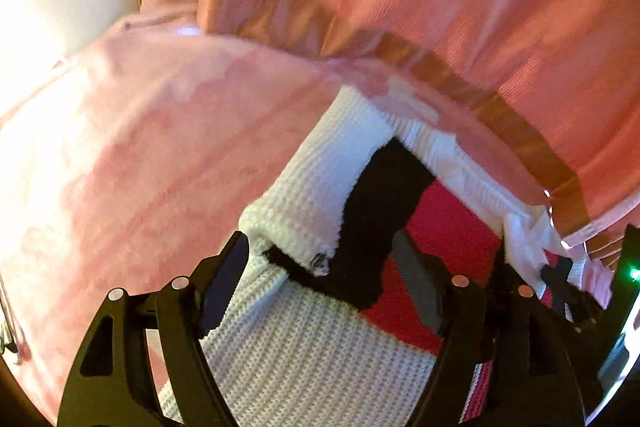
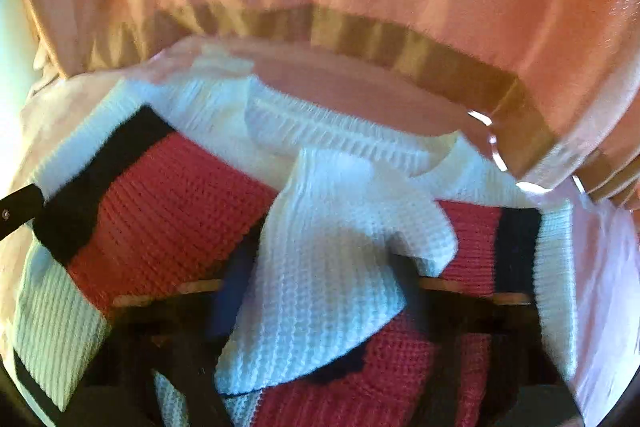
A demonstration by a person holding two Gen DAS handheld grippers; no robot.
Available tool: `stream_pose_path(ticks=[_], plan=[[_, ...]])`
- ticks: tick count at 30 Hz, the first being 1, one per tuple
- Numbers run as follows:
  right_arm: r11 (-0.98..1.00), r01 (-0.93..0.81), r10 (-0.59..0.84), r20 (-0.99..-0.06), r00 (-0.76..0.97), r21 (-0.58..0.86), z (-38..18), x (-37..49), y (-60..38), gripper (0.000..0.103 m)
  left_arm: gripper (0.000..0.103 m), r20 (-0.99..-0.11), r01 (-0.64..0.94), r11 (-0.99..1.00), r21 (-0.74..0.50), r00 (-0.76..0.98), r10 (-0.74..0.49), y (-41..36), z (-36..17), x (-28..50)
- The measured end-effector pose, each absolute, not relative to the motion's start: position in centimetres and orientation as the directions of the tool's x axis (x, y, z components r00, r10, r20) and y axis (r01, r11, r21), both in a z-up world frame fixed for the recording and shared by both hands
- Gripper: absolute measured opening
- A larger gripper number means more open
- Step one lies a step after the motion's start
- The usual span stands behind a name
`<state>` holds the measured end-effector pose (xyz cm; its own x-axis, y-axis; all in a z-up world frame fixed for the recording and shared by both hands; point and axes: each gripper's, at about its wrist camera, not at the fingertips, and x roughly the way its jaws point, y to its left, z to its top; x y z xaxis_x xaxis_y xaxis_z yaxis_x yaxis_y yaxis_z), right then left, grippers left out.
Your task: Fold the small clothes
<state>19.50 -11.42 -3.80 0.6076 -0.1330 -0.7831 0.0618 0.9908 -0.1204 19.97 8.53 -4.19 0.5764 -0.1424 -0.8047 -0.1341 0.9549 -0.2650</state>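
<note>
Knitted wool in white, red and black fills the near part of both views: a small sweater (image 2: 168, 211) is spread on a pink cloth (image 1: 132, 147) that covers the surface beneath it. In the left wrist view the left gripper (image 1: 320, 283) is held with its jaws standing well apart, clenched on nothing, and a white sleeve edged in black (image 1: 304, 199) is seen between the two fingers without being pressed by either pad. That sleeve is laid slantwise, its long axis running from the lower left up toward the right, where the ribbed white collar is met.

In the right wrist view the right gripper (image 2: 316, 291) is badly blurred and its fingers are seen only as dark shapes. Its jaws are taken to be closed, and a folded flap of white knit (image 2: 340, 247) is draped just at them; whether the knit is actually pinched cannot be told. The flap is pointed up and away, toward the collar (image 2: 340, 135). The sweater's body is laid crosswise, its collar toward the far side.

Beyond the collar, a peach fabric with a brown band (image 2: 420, 47) is hung across the far edge.
</note>
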Motion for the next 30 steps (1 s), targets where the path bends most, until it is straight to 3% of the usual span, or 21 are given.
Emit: stream_pose_path(ticks=[6, 9, 11, 14, 16, 18, 22, 23, 24, 25, 26, 27, 30], plan=[[0.977, 0.087, 0.068, -0.670, 0.739, 0.196, 2.4, 13.1, -17.6, 0.010, 0.072, -0.823, -0.163, 0.952, -0.259, 0.553, -0.129, 9.4, -5.1, 20.4], [0.981, 0.152, -0.015, -0.739, 0.674, 0.120, 0.1, 11.0, -21.2, 0.029, 0.072, -0.827, -0.163, 0.953, -0.254, 0.547, -0.127, 9.3, -5.2, 20.3], [0.978, 0.185, -0.029, -0.803, 0.596, 0.101, -2.8, 10.3, -23.2, 0.033, 0.072, -0.833, -0.165, 0.952, -0.258, 0.537, -0.132, 9.0, -5.6, 20.1], [0.897, 0.273, 0.136, -0.804, 0.579, 0.348, -4.3, 9.8, -26.9, 0.037, 0.072, -0.839, -0.158, 0.951, -0.265, 0.524, -0.147, 8.1, -5.9, 19.9], [0.874, 0.260, 0.186, -0.777, 0.602, 0.411, -3.8, 10.3, -27.3, 0.059, 0.072, -0.836, -0.154, 0.946, -0.284, 0.523, -0.165, 7.5, -6.1, 19.7], [0.877, 0.273, 0.159, -0.775, 0.611, 0.396, -3.7, 10.8, -27.2, 0.068, 0.075, -0.832, -0.160, 0.934, -0.321, 0.518, -0.197, 7.2, -6.2, 19.8], [0.875, 0.295, 0.145, -0.790, 0.596, 0.384, -4.9, 12.2, -26.4, 0.069, 0.075, -0.829, -0.212, 0.899, -0.383, 0.508, -0.234, 7.6, -7.0, 20.6], [0.889, 0.288, 0.123, -0.792, 0.598, 0.355, -4.9, 12.3, -26.1, 0.067, 0.073, -0.824, -0.218, 0.892, -0.395, 0.513, -0.240, 7.7, -7.0, 20.8], [0.913, 0.271, 0.088, -0.798, 0.597, 0.304, -4.7, 12.6, -25.4, 0.043, 0.057, -0.819, -0.216, 0.892, -0.398, 0.521, -0.239, 7.7, -7.0, 21.0], [0.924, 0.245, 0.095, -0.796, 0.598, 0.294, -4.4, 12.8, -25.0, 0.008, 0.043, -0.816, -0.203, 0.895, -0.398, 0.524, -0.244, 7.6, -6.9, 21.2], [0.920, 0.223, 0.127, -0.784, 0.608, 0.322, -4.0, 12.9, -25.0, 0.009, 0.019, -0.817, -0.186, 0.899, -0.395, 0.520, -0.251, 7.5, -6.9, 21.5], [0.912, 0.212, 0.140, -0.753, 0.643, 0.350, -2.8, 13.0, -24.9, 0.008, 0.012, -0.818, -0.190, 0.902, -0.387, 0.523, -0.241, 7.7, -6.9, 21.7], [0.933, 0.143, 0.120, -0.662, 0.740, 0.330, 1.7, 12.5, -24.4, 0.008, 0.009, -0.797, -0.215, 0.901, -0.376, 0.571, -0.196, 8.8, -6.0, 21.8]])
